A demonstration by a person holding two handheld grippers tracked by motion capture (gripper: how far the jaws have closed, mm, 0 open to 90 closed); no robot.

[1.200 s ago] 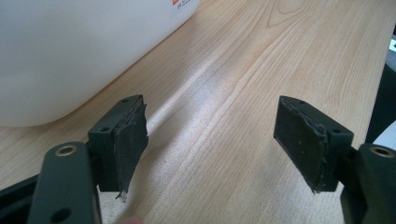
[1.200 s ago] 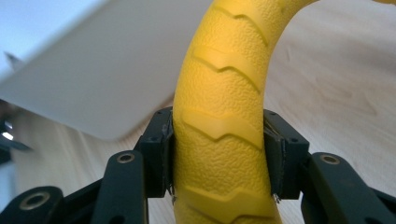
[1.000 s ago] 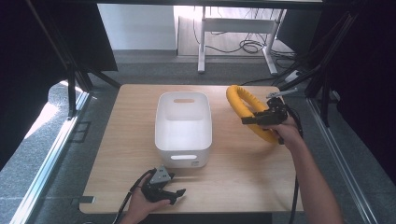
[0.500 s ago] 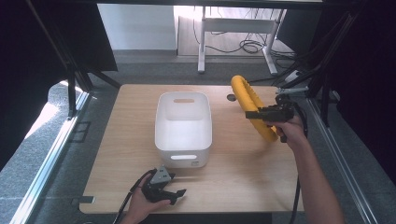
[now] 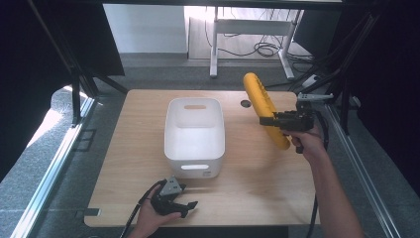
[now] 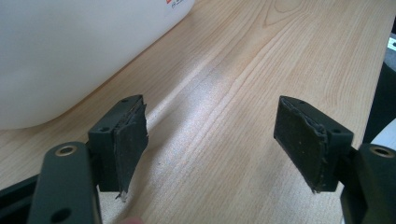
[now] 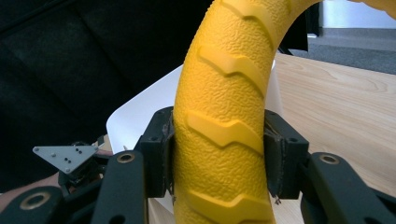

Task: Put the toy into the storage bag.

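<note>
Yellow ring going up on edge over the table's right side, white bin waiting in the middle.

The right gripper (image 5: 267, 120) is clamping a yellow treaded ring (image 5: 263, 106), both jaws pressing flat against its sides, and is holding it tilted up off the table (image 5: 277, 188) near the far right corner, just beside the white bin (image 5: 194, 136) standing at the centre. The left gripper (image 5: 174, 201) is resting by the near edge in front of the bin, jaws spread wide with nothing between them. The grip is sitting on a narrow stretch of a curved, pebbled rim, so I'd guess the ring could be swinging or slipping round in the jaws as it travels; if it is heading for the bin, its hanging end might be catching the rim and nudging the bin.
</note>
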